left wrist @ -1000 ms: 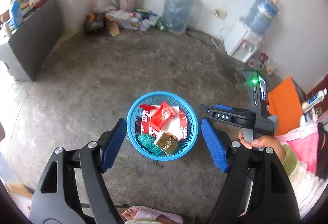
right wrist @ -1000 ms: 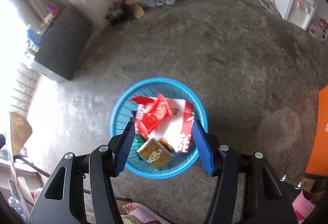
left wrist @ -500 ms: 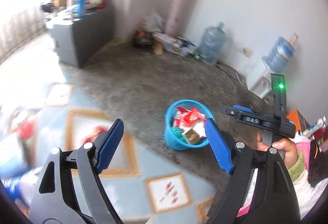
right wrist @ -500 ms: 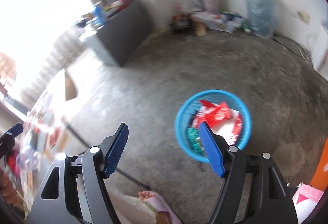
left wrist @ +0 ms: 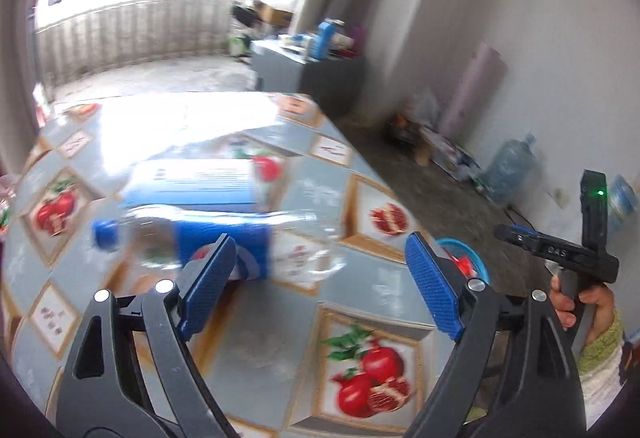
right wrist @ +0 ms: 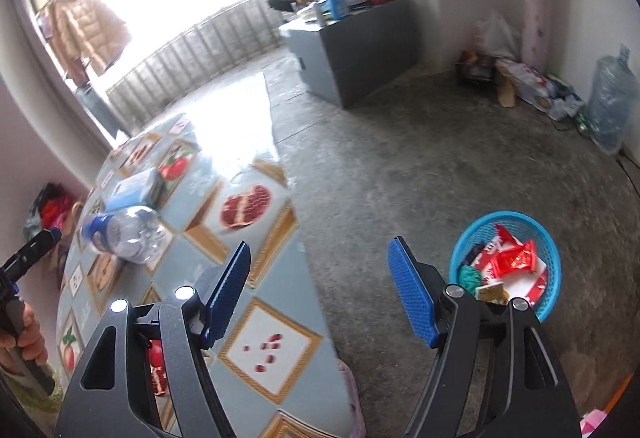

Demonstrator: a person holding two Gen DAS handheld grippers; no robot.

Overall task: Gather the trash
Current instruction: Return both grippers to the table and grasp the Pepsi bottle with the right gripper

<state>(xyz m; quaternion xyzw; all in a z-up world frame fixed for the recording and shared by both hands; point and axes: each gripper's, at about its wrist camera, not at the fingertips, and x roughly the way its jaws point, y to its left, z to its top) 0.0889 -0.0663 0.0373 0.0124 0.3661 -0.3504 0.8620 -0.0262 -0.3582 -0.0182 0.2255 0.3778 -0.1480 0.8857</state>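
A clear plastic bottle (left wrist: 224, 238) with a blue cap and blue label lies on its side on the table's pomegranate-print cloth (left wrist: 368, 318); the right wrist view shows the bottle (right wrist: 124, 234) too. A pale blue box (left wrist: 192, 185) lies just behind it. My left gripper (left wrist: 320, 286) hovers over the table near the bottle, its jaws opening with nothing between them. My right gripper (right wrist: 320, 294) stands open and empty above the table's edge. The blue basket (right wrist: 536, 238) holding red wrappers and other trash sits on the floor at the right.
A grey cabinet (right wrist: 360, 45) with clutter on top stands at the back. Water jugs (right wrist: 612, 101) and a pile of bags and boxes (right wrist: 516, 77) line the far wall. A hand (left wrist: 580, 306) grips the other tool at the right of the left wrist view.
Both grippers have swung left and up, away from above the basket and over to the table. The bottle and box have come into view. Both pairs of jaws stand wider.
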